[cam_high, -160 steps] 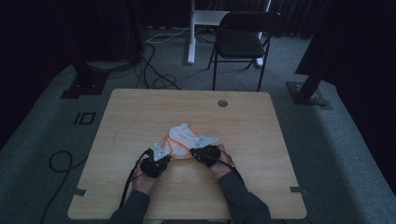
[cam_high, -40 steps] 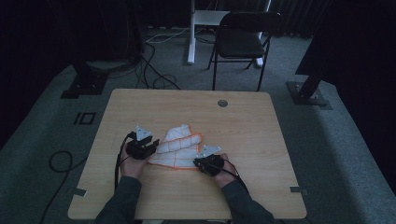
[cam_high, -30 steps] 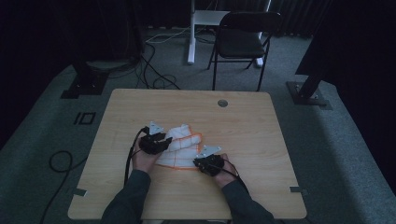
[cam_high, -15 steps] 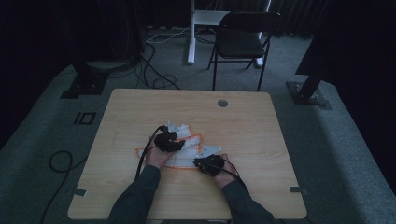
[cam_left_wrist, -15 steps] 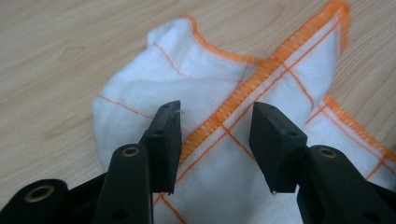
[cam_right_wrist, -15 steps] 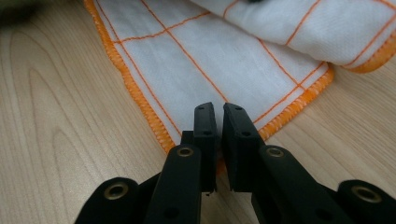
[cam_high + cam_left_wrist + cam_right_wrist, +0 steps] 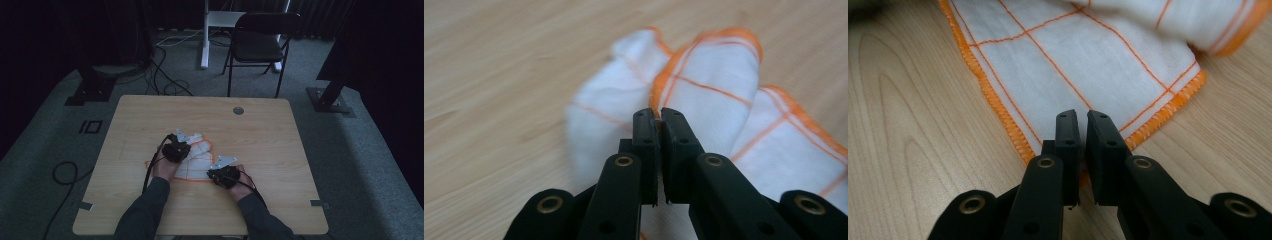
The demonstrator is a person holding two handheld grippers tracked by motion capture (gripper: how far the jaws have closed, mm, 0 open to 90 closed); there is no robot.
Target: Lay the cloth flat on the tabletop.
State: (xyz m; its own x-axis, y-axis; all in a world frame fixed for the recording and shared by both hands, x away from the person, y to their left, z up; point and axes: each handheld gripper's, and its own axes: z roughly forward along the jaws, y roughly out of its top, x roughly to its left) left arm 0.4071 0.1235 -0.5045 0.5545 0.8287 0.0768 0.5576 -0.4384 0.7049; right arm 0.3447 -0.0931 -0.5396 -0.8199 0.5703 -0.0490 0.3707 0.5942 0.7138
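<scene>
The cloth (image 7: 719, 95) is white, crossed by thin orange lines in a wide check, with a thick orange stitched hem that runs right up between the black fingers (image 7: 646, 135) of the left gripper (image 7: 656, 117). Ahead of the right gripper (image 7: 1081, 120), whose fingers (image 7: 1100, 135) are also black with brass-coloured rivets, lies the same white and orange check. The counter (image 7: 270, 135) is pale wood with a light brown grain. The sleeves (image 7: 145, 215) are dark grey.

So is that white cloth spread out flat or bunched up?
Partly bunched. The cloth humps into rounded folds at the far end, while its near corner lies flat on the table.
</scene>
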